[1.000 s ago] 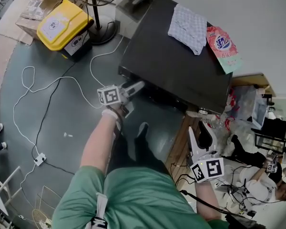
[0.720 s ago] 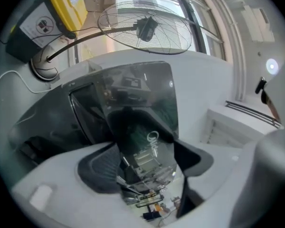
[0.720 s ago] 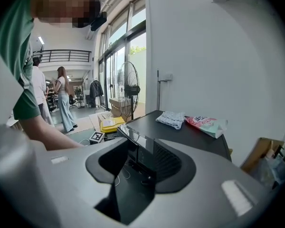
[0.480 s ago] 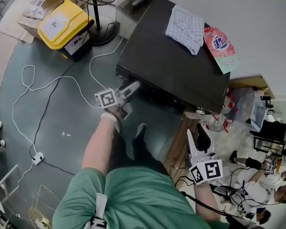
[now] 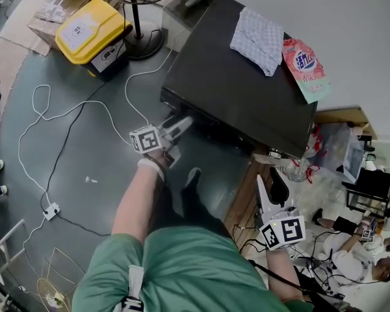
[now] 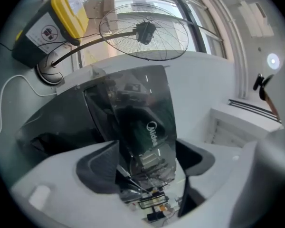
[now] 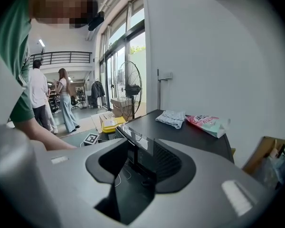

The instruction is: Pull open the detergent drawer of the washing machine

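The black washing machine (image 5: 240, 90) fills the middle of the head view, and its top (image 7: 190, 137) also shows in the right gripper view. My left gripper (image 5: 184, 122) reaches to the machine's front left corner. In the left gripper view its jaws (image 6: 147, 160) sit on either side of the glossy dark drawer front (image 6: 142, 122) with a white logo, touching its edges. The drawer front stands out a little from the machine's face. My right gripper (image 5: 270, 184) hangs low at the right, away from the machine, open (image 7: 141, 160) and holding nothing.
A checked cloth (image 5: 257, 38) and a pink detergent bag (image 5: 303, 67) lie on the machine's top. A yellow-lidded box (image 5: 91, 31) and a fan's base (image 5: 143, 44) stand on the floor to the left. White cables (image 5: 65, 116) trail there. Clutter (image 5: 299, 168) and a seated person (image 5: 351, 252) are at the right.
My left gripper has drawn back slightly from the machine's corner toward me. The right gripper has stayed put.
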Demonstrator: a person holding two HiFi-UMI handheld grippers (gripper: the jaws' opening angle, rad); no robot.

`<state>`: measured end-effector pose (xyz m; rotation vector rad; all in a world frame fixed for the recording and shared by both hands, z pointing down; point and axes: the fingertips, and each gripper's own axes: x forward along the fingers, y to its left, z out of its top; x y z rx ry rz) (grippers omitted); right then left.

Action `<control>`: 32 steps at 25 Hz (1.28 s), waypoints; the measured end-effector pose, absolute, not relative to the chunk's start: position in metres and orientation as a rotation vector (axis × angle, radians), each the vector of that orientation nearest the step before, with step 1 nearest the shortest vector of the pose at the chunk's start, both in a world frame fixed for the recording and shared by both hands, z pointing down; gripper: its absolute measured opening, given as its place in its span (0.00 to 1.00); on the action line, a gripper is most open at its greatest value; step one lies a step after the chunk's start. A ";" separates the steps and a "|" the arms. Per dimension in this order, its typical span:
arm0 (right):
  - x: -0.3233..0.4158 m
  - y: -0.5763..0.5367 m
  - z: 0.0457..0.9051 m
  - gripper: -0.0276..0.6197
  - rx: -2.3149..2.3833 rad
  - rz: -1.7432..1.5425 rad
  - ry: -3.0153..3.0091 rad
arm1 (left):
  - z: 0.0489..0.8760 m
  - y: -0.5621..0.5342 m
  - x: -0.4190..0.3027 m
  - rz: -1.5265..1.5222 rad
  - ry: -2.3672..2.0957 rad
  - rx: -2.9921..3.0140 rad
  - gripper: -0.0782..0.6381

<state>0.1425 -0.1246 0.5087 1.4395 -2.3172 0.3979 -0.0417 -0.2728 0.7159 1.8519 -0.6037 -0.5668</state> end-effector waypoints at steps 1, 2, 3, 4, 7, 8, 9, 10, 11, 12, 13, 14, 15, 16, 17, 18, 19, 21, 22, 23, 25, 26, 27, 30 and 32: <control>0.140 -0.124 0.508 0.30 1.434 0.393 -2.322 | 0.719 -0.271 -0.043 -0.564 -0.606 1.839 0.64; 0.138 -0.123 0.507 0.30 1.429 0.389 -2.326 | 0.723 -0.270 -0.045 -0.560 -0.611 1.826 0.65; 0.137 -0.123 0.506 0.30 1.425 0.387 -2.330 | 0.726 -0.269 -0.046 -0.556 -0.617 1.815 0.67; 0.138 -0.122 0.506 0.30 1.424 0.388 -2.331 | 0.728 -0.269 -0.047 -0.560 -0.616 1.809 0.67; 0.140 -0.123 0.510 0.30 1.429 0.404 -2.324 | 0.723 -0.274 -0.045 -0.602 -0.579 1.809 0.67; 0.141 -0.123 0.511 0.30 1.431 0.409 -2.320 | 0.722 -0.276 -0.044 -0.606 -0.575 1.808 0.67; 0.141 -0.123 0.513 0.30 1.433 0.414 -2.316 | 0.721 -0.278 -0.043 -0.608 -0.573 1.807 0.67; 0.140 -0.124 0.514 0.30 1.434 0.417 -2.314 | 0.719 -0.281 -0.042 -0.610 -0.571 1.809 0.67; 0.140 -0.123 0.515 0.30 1.434 0.418 -2.312 | 0.718 -0.284 -0.041 -0.608 -0.568 1.814 0.67; 0.139 -0.123 0.516 0.30 1.435 0.420 -2.312 | 0.717 -0.287 -0.039 -0.606 -0.562 1.821 0.67; 0.138 -0.122 0.516 0.30 1.434 0.423 -2.314 | 0.716 -0.288 -0.037 -0.605 -0.554 1.828 0.67; 0.138 -0.121 0.516 0.30 1.434 0.425 -2.316 | 0.716 -0.289 -0.037 -0.605 -0.547 1.824 0.67; 0.138 -0.120 0.517 0.30 1.433 0.427 -2.317 | 0.717 -0.289 -0.037 -0.611 -0.541 1.810 0.67; 0.138 -0.119 0.517 0.30 1.431 0.431 -2.317 | 0.717 -0.288 -0.038 -0.623 -0.534 1.798 0.67; 0.139 -0.118 0.519 0.30 1.428 0.434 -2.314 | 0.716 -0.289 -0.038 -0.636 -0.530 1.797 0.64; 0.140 -0.117 0.520 0.30 1.426 0.437 -2.311 | 0.715 -0.290 -0.038 -0.643 -0.530 1.800 0.65; 0.140 -0.115 0.522 0.30 1.424 0.440 -2.308 | 0.715 -0.290 -0.037 -0.646 -0.535 1.796 0.64; 0.140 -0.110 0.524 0.30 1.416 0.440 -2.304 | 0.716 -0.289 -0.036 -0.657 -0.544 1.768 0.62; 0.138 -0.108 0.525 0.30 1.409 0.438 -2.303 | 0.716 -0.287 -0.036 -0.667 -0.545 1.745 0.60; 0.136 -0.106 0.525 0.30 1.401 0.436 -2.302 | 0.716 -0.281 -0.037 -0.675 -0.542 1.722 0.59; 0.133 -0.100 0.525 0.30 1.385 0.433 -2.302 | 0.718 -0.257 -0.044 -0.682 -0.541 1.715 0.56; 0.133 -0.098 0.525 0.30 1.377 0.433 -2.303 | 0.719 -0.241 -0.050 -0.684 -0.550 1.729 0.57; 0.133 -0.097 0.525 0.30 1.369 0.435 -2.304 | 0.719 -0.226 -0.055 -0.688 -0.559 1.746 0.57; 0.129 -0.102 0.526 0.30 1.353 0.438 -2.316 | 0.713 -0.193 -0.065 -0.696 -0.561 1.776 0.59; 0.120 -0.107 0.522 0.30 1.339 0.421 -2.339 | 0.708 -0.178 -0.068 -0.689 -0.544 1.799 0.59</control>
